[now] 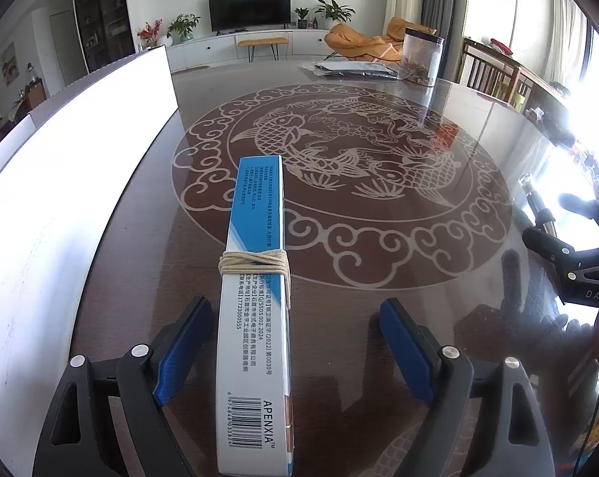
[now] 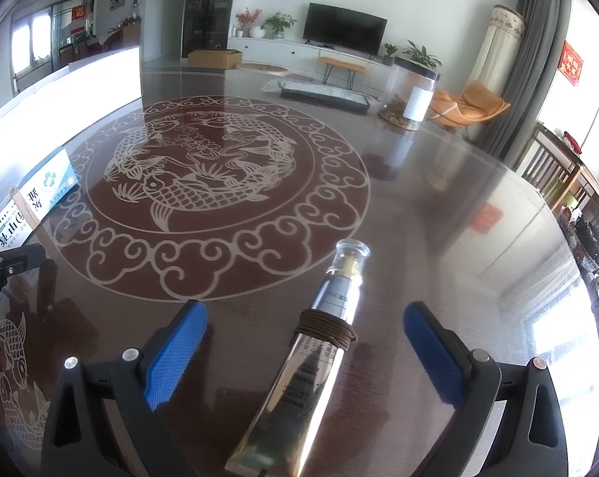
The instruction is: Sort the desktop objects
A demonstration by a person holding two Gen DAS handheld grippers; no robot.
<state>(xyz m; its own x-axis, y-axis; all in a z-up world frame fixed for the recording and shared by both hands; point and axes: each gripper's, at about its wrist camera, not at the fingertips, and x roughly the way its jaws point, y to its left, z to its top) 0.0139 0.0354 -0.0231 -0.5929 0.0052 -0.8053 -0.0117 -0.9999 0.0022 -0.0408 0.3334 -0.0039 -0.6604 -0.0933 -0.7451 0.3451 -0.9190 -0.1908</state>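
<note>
A long white-and-blue box (image 1: pixel 255 318) with beige cord (image 1: pixel 255 264) wound round its middle stands on its narrow side on the dark table (image 1: pixel 378 278). My left gripper (image 1: pixel 295 308) is open; the box lies between the blue pads, which stand clear of it on both sides. In the right wrist view a silvery tube (image 2: pixel 299 373) with a clear cap and brown cord (image 2: pixel 325 328) wound round it lies on the table between the open fingers of my right gripper (image 2: pixel 305 312), untouched. The box (image 2: pixel 41 194) also shows at that view's left edge.
A tall white panel (image 1: pixel 61 179) runs along the table's left side. At the far end stand a clear jar (image 1: pixel 422 55) and a flat dark packet (image 1: pixel 355 69). Wooden chairs (image 1: pixel 494 75) line the right edge. A fish pattern (image 1: pixel 339 151) fills the table's middle.
</note>
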